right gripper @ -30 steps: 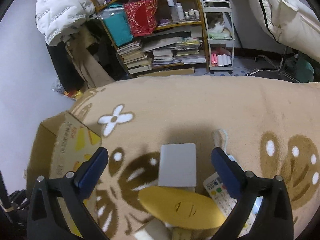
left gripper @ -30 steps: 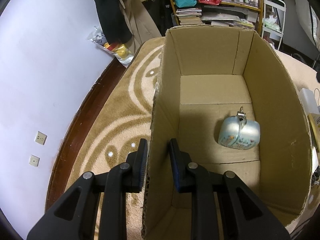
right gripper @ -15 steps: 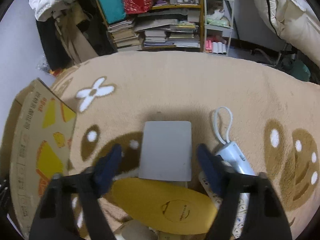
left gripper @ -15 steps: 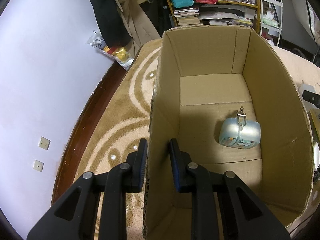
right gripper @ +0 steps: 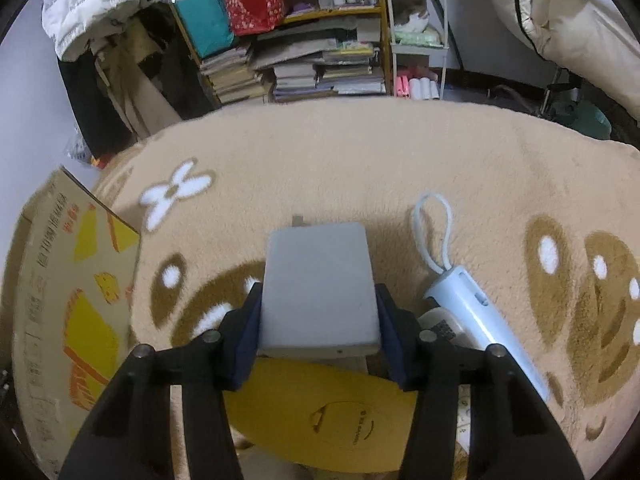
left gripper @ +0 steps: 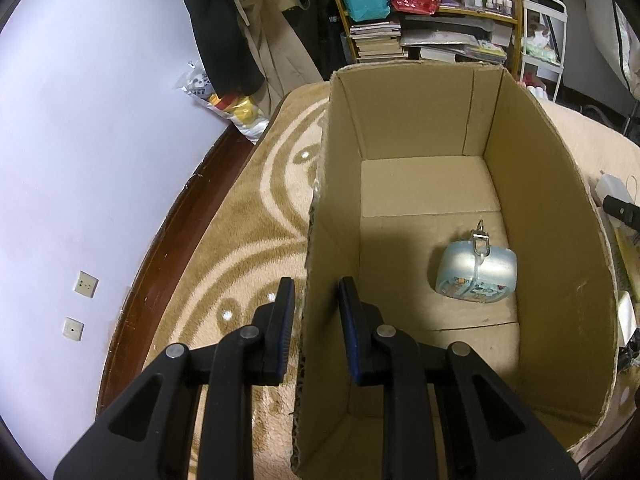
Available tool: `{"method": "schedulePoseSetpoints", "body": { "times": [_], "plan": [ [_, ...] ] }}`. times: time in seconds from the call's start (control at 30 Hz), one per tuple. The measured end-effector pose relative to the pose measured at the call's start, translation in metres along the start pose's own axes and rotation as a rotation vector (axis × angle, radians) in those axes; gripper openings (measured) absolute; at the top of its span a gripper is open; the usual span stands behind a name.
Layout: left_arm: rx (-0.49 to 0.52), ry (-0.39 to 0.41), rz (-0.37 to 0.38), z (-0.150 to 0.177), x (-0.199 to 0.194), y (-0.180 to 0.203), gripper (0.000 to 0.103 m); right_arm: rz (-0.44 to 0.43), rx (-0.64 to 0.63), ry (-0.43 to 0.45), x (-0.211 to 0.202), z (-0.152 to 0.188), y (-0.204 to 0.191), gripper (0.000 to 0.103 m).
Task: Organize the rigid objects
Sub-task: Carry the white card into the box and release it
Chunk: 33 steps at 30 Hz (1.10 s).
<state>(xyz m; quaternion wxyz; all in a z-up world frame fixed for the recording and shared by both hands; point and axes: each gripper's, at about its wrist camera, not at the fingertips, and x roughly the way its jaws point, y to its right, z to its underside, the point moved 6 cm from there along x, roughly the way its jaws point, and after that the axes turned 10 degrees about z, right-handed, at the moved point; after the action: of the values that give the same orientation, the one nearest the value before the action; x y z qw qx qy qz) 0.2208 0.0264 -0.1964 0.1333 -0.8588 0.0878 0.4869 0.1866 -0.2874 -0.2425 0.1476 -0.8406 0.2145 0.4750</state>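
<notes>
Right gripper [right gripper: 318,330] jaws have closed onto grey box [right gripper: 318,284].

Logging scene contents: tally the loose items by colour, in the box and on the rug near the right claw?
Grey: 1, flat box
Yellow: 1, oval board
White: 2, handheld device with loop; remote
Pale blue: 1, tin in cardboard box
Total: 5

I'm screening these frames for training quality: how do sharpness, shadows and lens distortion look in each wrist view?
Left wrist view: sharp; fisheye bends the brown cardboard box's walls, dark vignette corners, and a shadow darkens its floor beside the pale blue plastic case. Right wrist view: sharp in the middle around the flat grey rectangular box, the printed carton softened at the left edge, lighting even, no glare.
</notes>
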Motion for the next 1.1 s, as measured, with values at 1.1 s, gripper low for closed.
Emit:
{"method": "schedulePoseSetpoints", "body": {
  "times": [1.1],
  "plan": [
    [0.002, 0.008, -0.007, -0.002, 0.000, 0.001, 0.022, -0.288, -0.284, 0.277, -0.127, 0.005, -0.152, 0.055]
  ]
}}
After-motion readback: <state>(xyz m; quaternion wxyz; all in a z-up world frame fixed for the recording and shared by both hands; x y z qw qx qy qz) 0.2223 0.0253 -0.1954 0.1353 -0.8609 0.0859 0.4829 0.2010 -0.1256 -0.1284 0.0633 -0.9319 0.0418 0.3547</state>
